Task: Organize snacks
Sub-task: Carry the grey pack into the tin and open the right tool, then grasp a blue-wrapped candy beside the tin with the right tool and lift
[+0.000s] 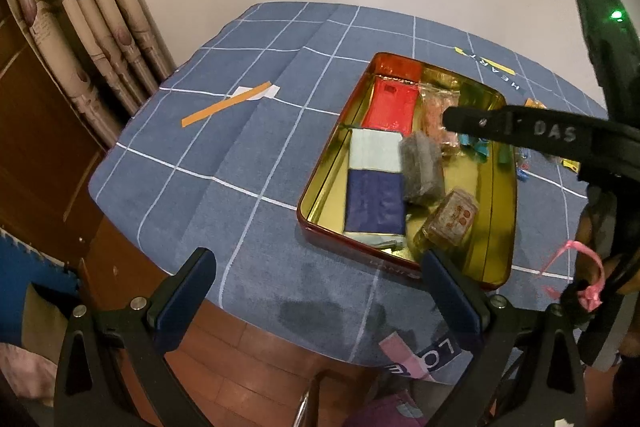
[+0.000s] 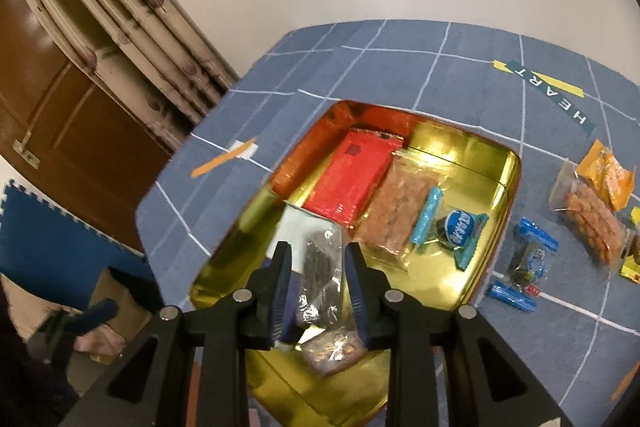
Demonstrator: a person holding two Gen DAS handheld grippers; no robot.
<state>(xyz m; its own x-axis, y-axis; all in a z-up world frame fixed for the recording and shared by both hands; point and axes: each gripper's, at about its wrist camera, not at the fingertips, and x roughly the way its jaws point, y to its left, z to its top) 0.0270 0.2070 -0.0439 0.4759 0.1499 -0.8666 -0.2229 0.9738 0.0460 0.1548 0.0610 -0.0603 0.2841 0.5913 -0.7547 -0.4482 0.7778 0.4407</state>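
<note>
The blue checked tablecloth is showing "HEART" printed in white at two o'clock from the tin; "LO" is showing on its near hem, and "DAS" is reading off the right gripper's black finger

A bench draped in a blue grid-lined cloth carries an open gold-lined tin. Right of the tin, on the cloth, lie a blue-ended wrapped sweet, a clear bag of brown snacks and an orange packet. Left of the tin lies an orange strip.
</note>
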